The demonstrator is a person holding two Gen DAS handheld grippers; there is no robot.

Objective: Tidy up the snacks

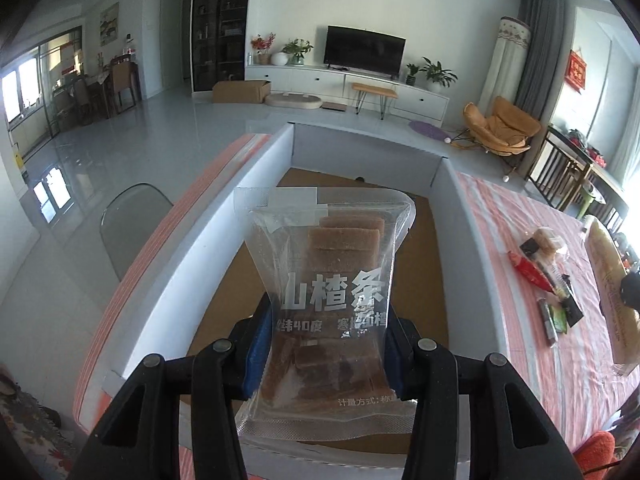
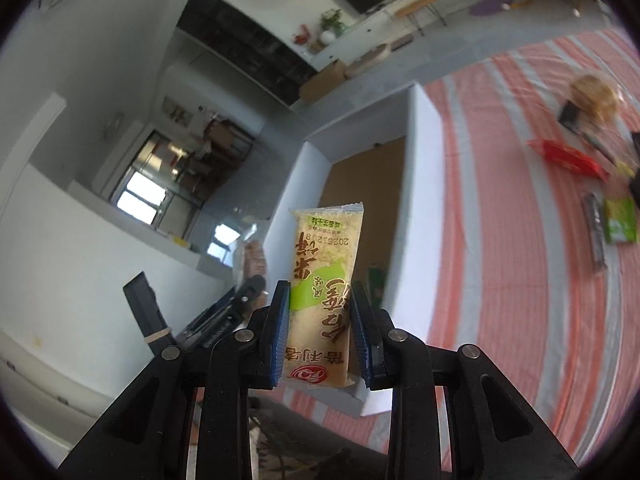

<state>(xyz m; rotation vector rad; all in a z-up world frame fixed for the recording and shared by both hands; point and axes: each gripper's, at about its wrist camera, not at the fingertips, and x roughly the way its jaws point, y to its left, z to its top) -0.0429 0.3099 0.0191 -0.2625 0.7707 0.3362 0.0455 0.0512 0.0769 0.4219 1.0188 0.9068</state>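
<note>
A clear bag of brown hawthorn strips [image 1: 332, 264] stands upright between the blue pads of my left gripper [image 1: 328, 320], which is shut on its lower half. It hangs above the brown floor of a white-walled box [image 1: 460, 216]. In the right wrist view my right gripper [image 2: 320, 292] is shut on a yellow-green rice cracker packet [image 2: 324, 248], whose printing is upside down. The packet is held near the close end of the same box [image 2: 416, 184]. The left gripper [image 2: 248, 292] and its bag [image 2: 252, 260] show dimly to the left.
Right of the box, on the pink striped tablecloth [image 1: 500, 240], lie a red packet [image 1: 530, 274], a bagged bun [image 1: 548, 240], a green packet [image 1: 558, 318] and a long bread bag [image 1: 612, 292]. A grey chair [image 1: 128, 220] stands left of the table.
</note>
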